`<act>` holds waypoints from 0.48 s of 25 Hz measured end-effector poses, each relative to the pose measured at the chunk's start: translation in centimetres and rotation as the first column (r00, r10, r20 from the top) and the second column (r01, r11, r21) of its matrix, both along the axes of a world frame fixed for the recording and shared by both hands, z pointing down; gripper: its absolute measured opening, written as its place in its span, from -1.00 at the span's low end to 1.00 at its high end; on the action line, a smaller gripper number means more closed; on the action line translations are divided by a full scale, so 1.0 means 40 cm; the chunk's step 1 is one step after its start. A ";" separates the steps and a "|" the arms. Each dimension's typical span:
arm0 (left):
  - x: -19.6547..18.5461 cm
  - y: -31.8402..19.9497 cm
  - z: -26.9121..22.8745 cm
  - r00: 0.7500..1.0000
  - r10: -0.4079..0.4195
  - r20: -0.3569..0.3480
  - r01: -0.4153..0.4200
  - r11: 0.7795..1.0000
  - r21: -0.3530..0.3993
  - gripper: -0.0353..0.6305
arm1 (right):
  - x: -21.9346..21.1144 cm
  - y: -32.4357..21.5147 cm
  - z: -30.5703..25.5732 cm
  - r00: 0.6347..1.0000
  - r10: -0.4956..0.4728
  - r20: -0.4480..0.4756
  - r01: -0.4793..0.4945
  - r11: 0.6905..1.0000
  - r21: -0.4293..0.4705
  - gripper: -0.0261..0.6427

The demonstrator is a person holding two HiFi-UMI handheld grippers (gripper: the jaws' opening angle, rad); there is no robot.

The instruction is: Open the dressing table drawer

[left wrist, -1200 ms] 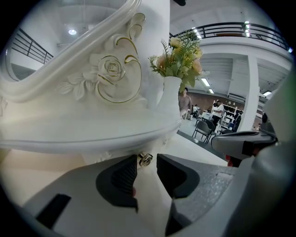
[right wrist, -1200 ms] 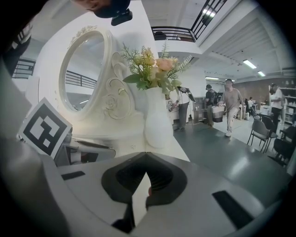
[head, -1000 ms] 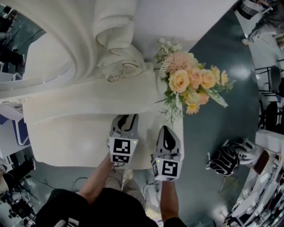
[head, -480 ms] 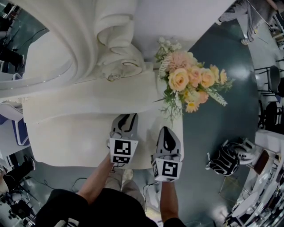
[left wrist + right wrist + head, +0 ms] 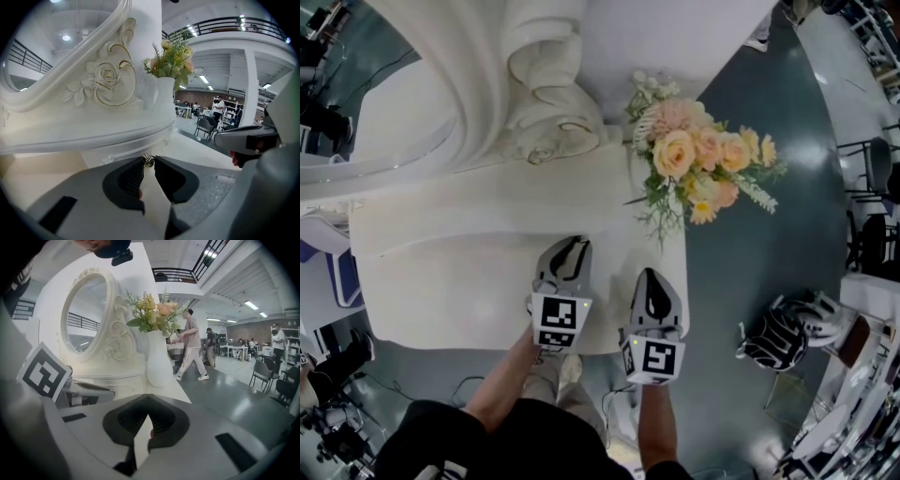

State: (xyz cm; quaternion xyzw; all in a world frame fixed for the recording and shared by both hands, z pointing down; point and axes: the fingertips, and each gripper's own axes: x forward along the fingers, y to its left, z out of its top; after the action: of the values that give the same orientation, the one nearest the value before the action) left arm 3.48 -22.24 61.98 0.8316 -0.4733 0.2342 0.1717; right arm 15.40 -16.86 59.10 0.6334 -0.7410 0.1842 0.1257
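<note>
— At the drawer (image 5: 112, 152) front, under the shelf (image 5: 93, 133): why is the left tool (image 5: 568, 247) tucked so low?
— Its jaws have just been closing and pinch the small metal knob (image 5: 148, 161), the only pull point. Drawer looks shut.
— Right tool (image 5: 147, 395)?
— Jaws together, empty, parked over the tabletop (image 5: 441, 291), likely keeping clear of the pull.

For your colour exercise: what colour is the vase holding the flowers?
Plain white. The tall smooth vase shows best in the right gripper view.

One dressing table (image 5: 441, 291), one oval mirror (image 5: 86, 315), one vase of flowers (image 5: 158, 362), one drawer knob (image 5: 148, 161), two grippers: left gripper (image 5: 570, 248), right gripper (image 5: 652, 281).
</note>
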 end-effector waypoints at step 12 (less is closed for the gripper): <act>0.005 0.049 -0.001 1.000 -0.001 0.012 0.001 1.000 0.002 -0.67 | 0.017 0.048 -0.008 1.000 0.010 -0.004 -0.010 1.000 0.005 -0.93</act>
State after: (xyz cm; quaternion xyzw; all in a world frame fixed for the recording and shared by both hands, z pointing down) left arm 3.70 -20.30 61.95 0.8302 -0.4749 0.2387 0.1684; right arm 16.08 -14.95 58.79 0.6378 -0.7380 0.1820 0.1247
